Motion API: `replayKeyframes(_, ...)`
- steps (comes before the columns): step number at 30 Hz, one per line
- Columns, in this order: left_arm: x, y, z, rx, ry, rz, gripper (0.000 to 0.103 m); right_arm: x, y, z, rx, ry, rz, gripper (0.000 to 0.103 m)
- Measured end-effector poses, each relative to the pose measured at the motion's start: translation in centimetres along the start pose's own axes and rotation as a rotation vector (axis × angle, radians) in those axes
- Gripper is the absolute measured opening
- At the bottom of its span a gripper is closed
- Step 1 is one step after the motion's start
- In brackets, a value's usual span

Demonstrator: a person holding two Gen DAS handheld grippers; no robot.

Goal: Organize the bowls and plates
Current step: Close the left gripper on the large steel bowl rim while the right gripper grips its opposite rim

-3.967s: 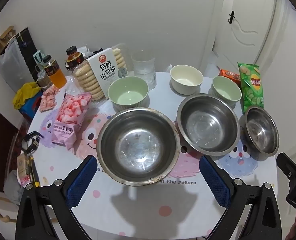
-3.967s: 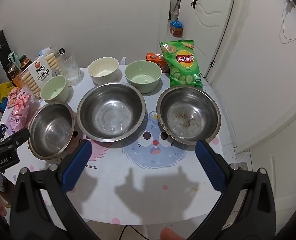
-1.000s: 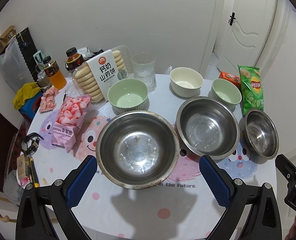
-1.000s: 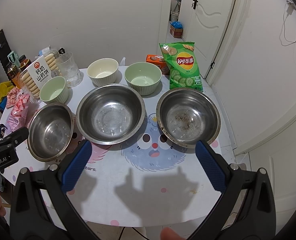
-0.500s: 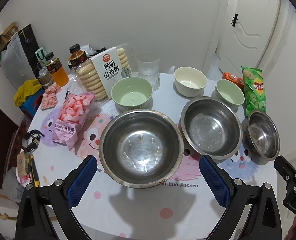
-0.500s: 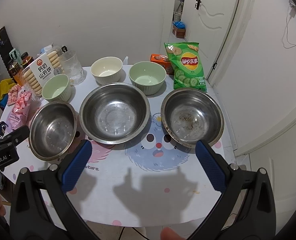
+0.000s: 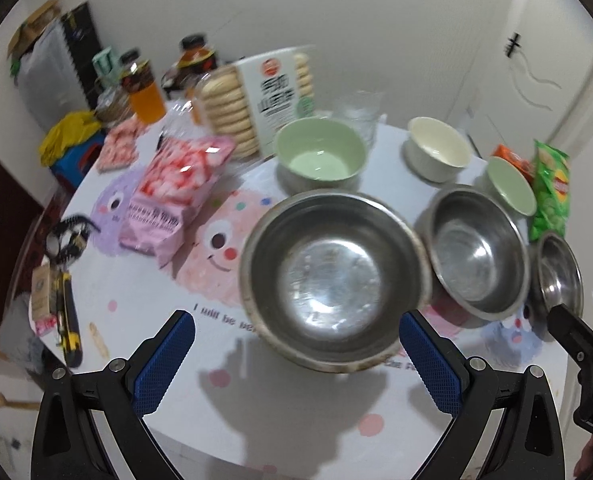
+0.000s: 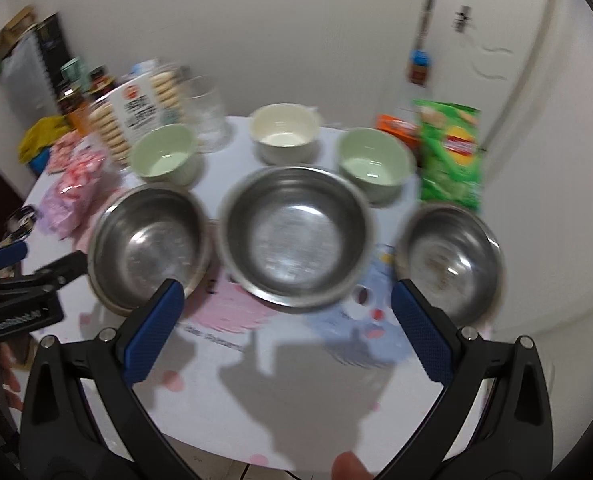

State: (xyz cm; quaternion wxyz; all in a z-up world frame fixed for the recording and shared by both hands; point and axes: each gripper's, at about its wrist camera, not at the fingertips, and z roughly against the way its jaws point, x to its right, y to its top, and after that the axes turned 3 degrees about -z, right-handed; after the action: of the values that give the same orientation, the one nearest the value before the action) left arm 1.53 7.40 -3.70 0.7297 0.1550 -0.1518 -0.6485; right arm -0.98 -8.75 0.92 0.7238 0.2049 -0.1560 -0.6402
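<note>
Left hand-held gripper (image 7: pixel 296 360) wide open, empty; right hand-held gripper (image 8: pixel 286 324) likewise.

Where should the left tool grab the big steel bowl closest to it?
Pinch the near rim of the large stainless steel bowl, coming from above with one finger inside and one outside. It sits upright and empty, wider than the open left tool, and only its thin lip gives a hold. The near edge faces the tool, unobstructed.

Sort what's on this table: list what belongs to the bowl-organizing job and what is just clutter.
Job: three steel bowls, two green bowls, cream bowl.

Clutter: chips bag, biscuit pack, pink snack bag, glass, bottles.
</note>
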Motion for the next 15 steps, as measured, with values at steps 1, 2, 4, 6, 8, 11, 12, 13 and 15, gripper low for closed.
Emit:
replayKeyframes(1, -0.5, 0.0, -0.5, -0.008, 0.005, 0.014, 0.103, -0.6, 0.4, -0.5, -0.002, 0.014, 0.026, 0.103)
replayKeyframes(2, -0.9, 0.1, -0.9, -0.012, 0.007, 0.023, 0.103, -1.5, 0.9, -1.1, -0.001, 0.032, 0.060, 0.103)
replayKeyframes(4, -1.5, 0.1, -1.6, -0.013, 0.011, 0.035, 0.103, -3.1, 1.9, -2.4, -0.003, 0.073, 0.136, 0.103)
replayKeyframes(6, -2.0, 0.2, -2.6, -0.025, 0.009, 0.047, 0.103, -4.5, 2.8, -3.6, -0.008, 0.105, 0.199, 0.103)
replayKeyframes(8, -2.4, 0.2, -3.6, -0.040, 0.005, 0.061, 0.103, -5.7, 3.7, -5.1, -0.028, 0.134, 0.247, 0.103)
replayKeyframes(11, -2.7, 0.3, -5.1, -0.060, 0.009, 0.067, 0.103, -7.0, 5.1, -7.3, -0.059, 0.161, 0.296, 0.103)
replayKeyframes(12, -2.8, 0.4, -5.5, -0.067, 0.007, 0.070, 0.103, -7.4, 5.4, -8.1, -0.069, 0.167, 0.313, 0.103)
replayKeyframes(13, -2.9, 0.4, -6.0, -0.073, 0.004, 0.074, 0.103, -7.7, 5.7, -8.8, -0.079, 0.169, 0.327, 0.103)
replayKeyframes(15, -3.1, 0.5, -6.8, -0.081, 0.000, 0.082, 0.103, -8.5, 6.3, -10.2, -0.100, 0.174, 0.358, 0.103)
